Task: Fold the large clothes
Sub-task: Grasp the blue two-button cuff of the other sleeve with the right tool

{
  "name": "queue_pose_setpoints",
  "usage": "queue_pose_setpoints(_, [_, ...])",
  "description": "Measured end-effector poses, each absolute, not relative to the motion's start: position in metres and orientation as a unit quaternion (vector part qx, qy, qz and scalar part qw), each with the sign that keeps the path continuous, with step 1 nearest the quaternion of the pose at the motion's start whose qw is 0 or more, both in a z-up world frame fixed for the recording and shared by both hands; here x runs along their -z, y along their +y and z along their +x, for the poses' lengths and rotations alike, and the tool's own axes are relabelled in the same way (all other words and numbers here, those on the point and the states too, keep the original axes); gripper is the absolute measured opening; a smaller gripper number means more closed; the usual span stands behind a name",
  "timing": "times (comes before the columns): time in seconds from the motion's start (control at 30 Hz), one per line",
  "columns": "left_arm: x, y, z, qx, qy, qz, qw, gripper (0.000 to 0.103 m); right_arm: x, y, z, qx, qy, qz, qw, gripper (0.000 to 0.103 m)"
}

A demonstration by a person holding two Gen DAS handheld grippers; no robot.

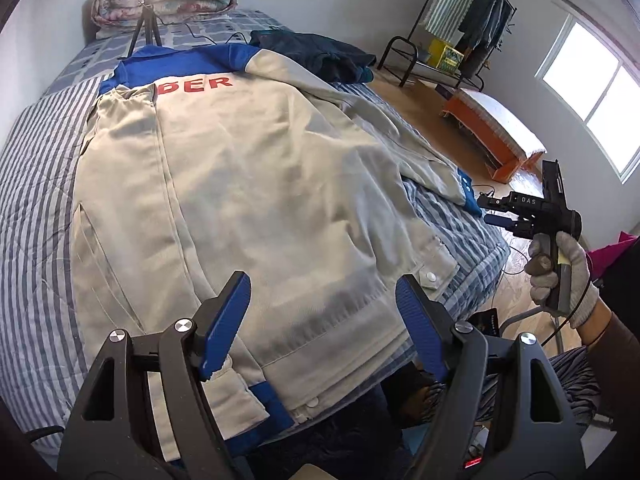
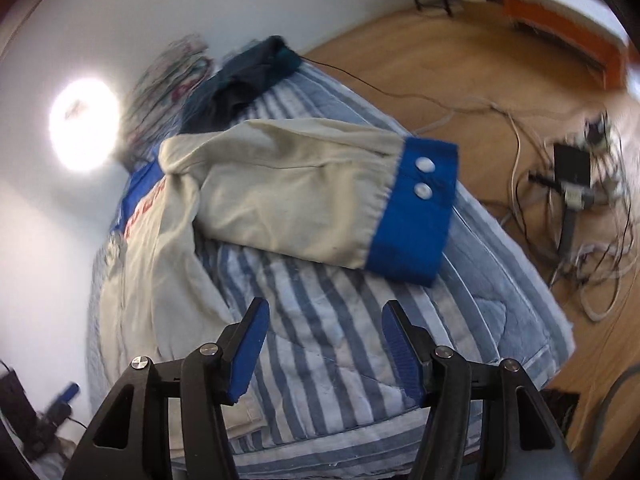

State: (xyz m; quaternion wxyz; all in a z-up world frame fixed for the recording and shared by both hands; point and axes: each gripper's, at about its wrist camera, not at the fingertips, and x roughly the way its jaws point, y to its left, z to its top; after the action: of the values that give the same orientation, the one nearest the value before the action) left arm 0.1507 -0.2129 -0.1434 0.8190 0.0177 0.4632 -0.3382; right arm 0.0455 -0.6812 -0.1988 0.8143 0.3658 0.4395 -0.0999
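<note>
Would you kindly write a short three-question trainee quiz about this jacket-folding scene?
1. True or false: the right tongs grip the blue cuff.
2. What colour is the lettering on the jacket?
3. The sleeve by the right tongs lies: A) folded over the jacket body, B) out on the striped quilt, C) on the floor.

Key: 1 false; 2 red; 3 B.
</note>
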Motion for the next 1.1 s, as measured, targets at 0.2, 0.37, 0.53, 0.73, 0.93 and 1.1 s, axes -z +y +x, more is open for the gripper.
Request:
queue_pose_setpoints(0.2, [0.145,-0.216,0.152,0.339,0.463,0.018,0.819,0.077,0.228,-0.703,0.043,0.108,0.429,0.439,0.782,0.061])
queue_pose_setpoints(0.37, [0.149,-0.222,0.153,0.341,0.466,0.024,0.816,0.077,0.236,-0.716,0.051,0.113,0.410,0.464,0.777,0.060])
queue_pose_setpoints(0.53, [0.152,-0.228,0.152,0.343,0.463,0.039,0.817,0.077,0.238,-0.732,0.062,0.121,0.396,0.475,0.777,0.058])
queue_pose_setpoints(0.73, [0.159,-0.233,0.151,0.341,0.465,0.055,0.815,0.077,0.244,-0.755,0.077,0.128,0.369,0.499,0.774,0.053])
queue_pose_setpoints(0.93, [0.163,-0.231,0.157,0.331,0.469,0.054,0.817,0.077,0.230,-0.751,0.105,0.146,0.383,0.446,0.795,0.021])
queue_pose_setpoints(1.1, [0.159,-0.225,0.160,0.327,0.465,0.044,0.821,0.077,0.182,-0.718,0.120,0.160,0.388,0.316,0.851,0.005])
